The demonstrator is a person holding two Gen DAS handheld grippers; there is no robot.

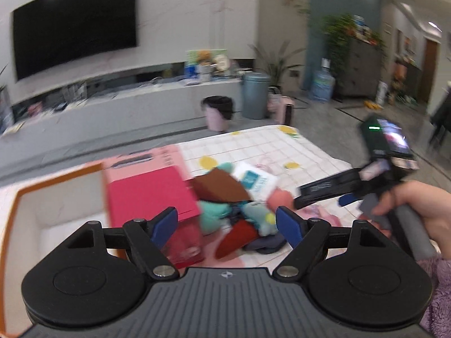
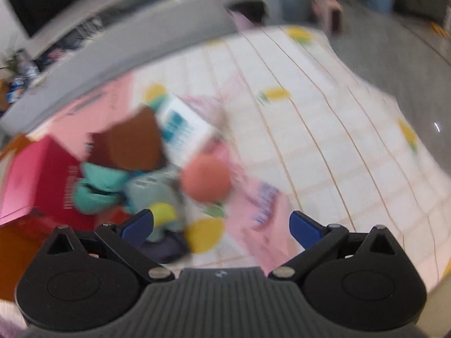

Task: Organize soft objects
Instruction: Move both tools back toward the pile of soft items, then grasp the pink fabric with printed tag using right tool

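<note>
A pile of soft items lies on a checked tablecloth [image 1: 296,152]: a brown piece [image 1: 220,186], teal plush [image 1: 214,214], a grey-green plush [image 1: 258,214], a salmon ball [image 1: 279,200], a red piece [image 1: 236,238] and a white-and-blue packet [image 1: 255,178]. My left gripper [image 1: 227,225] is open and empty, just in front of the pile. My right gripper [image 2: 221,229] is open and empty above the pile's near edge; it also shows in the left wrist view [image 1: 324,194], at the right of the pile. The right wrist view is blurred: salmon ball [image 2: 205,181], teal plush [image 2: 98,188], brown piece [image 2: 132,143].
A magenta box [image 1: 149,194] lies left of the pile. An open white box with an orange rim [image 1: 17,202] stands at far left. A pink packet [image 2: 265,214] lies on the cloth. Beyond the table are a TV wall, bins and plants.
</note>
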